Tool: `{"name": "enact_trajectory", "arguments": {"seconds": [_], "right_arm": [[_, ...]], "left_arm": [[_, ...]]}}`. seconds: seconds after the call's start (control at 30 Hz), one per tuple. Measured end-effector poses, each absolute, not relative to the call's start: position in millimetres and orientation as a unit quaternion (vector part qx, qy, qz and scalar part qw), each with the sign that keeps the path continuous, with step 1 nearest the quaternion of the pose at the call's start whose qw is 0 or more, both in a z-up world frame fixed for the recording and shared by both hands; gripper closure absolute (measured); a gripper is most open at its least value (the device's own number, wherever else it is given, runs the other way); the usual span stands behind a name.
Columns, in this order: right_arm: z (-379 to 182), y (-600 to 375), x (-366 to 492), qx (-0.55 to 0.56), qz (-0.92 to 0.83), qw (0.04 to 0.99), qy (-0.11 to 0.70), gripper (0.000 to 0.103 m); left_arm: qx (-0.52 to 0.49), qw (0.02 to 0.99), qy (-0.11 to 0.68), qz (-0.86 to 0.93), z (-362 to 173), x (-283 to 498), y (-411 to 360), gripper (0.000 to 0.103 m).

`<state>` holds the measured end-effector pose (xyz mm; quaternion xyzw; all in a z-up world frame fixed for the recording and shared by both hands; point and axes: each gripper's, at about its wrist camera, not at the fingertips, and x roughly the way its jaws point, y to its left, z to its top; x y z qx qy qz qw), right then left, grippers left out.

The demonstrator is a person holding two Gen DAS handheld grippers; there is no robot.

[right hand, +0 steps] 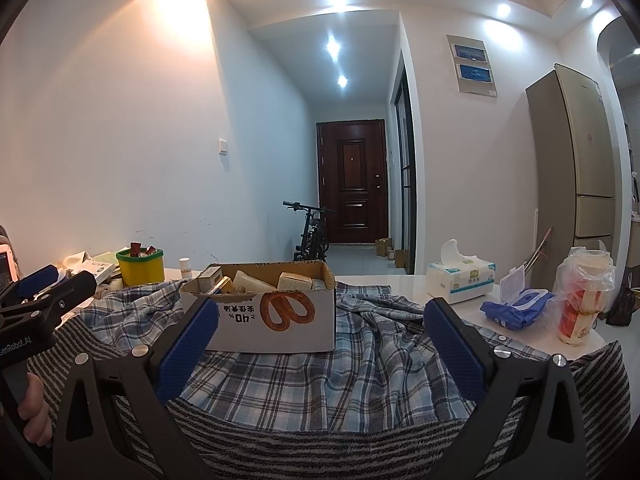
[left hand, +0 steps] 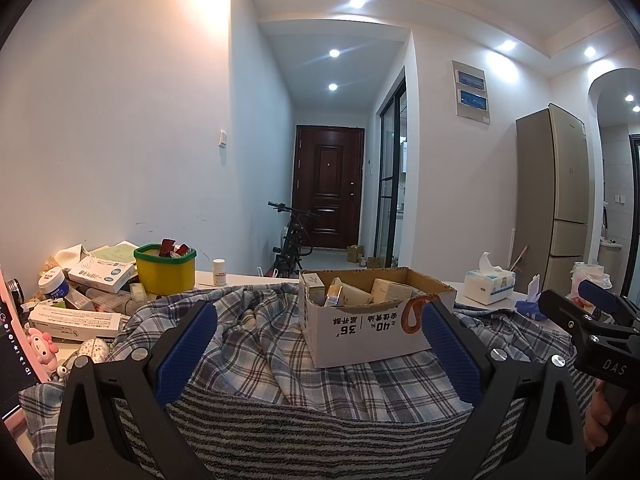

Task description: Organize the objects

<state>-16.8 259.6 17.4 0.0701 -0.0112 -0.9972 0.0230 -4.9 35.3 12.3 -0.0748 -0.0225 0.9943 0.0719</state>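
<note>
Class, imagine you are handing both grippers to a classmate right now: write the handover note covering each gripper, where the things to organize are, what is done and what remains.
Left gripper: jaws open, empty, over the plaid cloth.
Right gripper: jaws open, empty, facing the cardboard box.
The box stands on the cloth and already holds several small cartons.
Loose boxes and jars are piled at the table's left end beside the yellow tub; a small white bottle stands behind.
Tissue pack and blue wipes pack are on the right.
Left to do: the left pile appears unsorted.
</note>
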Motion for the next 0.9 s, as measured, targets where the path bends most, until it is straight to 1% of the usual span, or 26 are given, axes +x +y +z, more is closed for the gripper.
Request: {"name": "enact_trajectory", "arguments": {"seconds": [0.9], "right_arm": [[16.0,260.4,-18.4,0.073,-0.997,0.022,-0.013,0.0]], "left_arm": [[-0.072,0.071,-0.023,0.995,11.4,-4.2,35.4,0.0]]}}
